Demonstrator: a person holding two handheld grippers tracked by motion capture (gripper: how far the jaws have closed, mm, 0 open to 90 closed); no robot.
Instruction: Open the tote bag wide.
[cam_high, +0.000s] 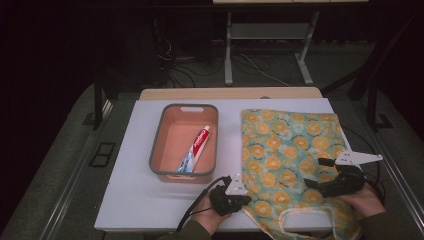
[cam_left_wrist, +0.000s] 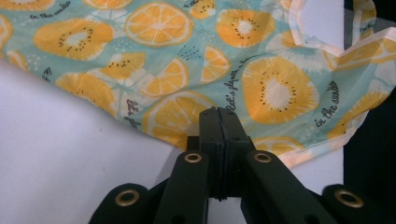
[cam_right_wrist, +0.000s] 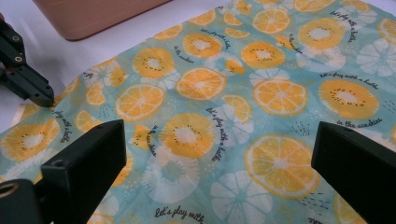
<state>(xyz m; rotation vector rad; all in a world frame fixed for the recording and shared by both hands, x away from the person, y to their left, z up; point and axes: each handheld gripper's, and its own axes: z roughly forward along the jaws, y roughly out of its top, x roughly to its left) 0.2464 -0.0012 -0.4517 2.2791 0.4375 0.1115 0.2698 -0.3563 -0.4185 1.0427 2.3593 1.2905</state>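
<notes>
A teal cloth bag printed with orange slices (cam_high: 287, 145) lies flat on the right half of the white tabletop, its handles toward the near edge. My left gripper (cam_high: 239, 194) is shut, jaws pressed together, and its tip rests on the bag's left edge (cam_left_wrist: 163, 84). I cannot tell whether any fabric is nipped. The right gripper view shows the left gripper (cam_right_wrist: 41, 95) at that same edge. My right gripper (cam_high: 318, 174) hovers open over the bag's right side, its jaws wide apart above the print (cam_right_wrist: 201, 84) with nothing between them.
An orange bin with a grey rim (cam_high: 156, 150) stands left of the bag and holds a toothpaste tube (cam_high: 197, 147). Its wall (cam_right_wrist: 93, 16) is at the top of the right gripper view. Bare white tabletop (cam_high: 130, 195) lies left and in front of the bin.
</notes>
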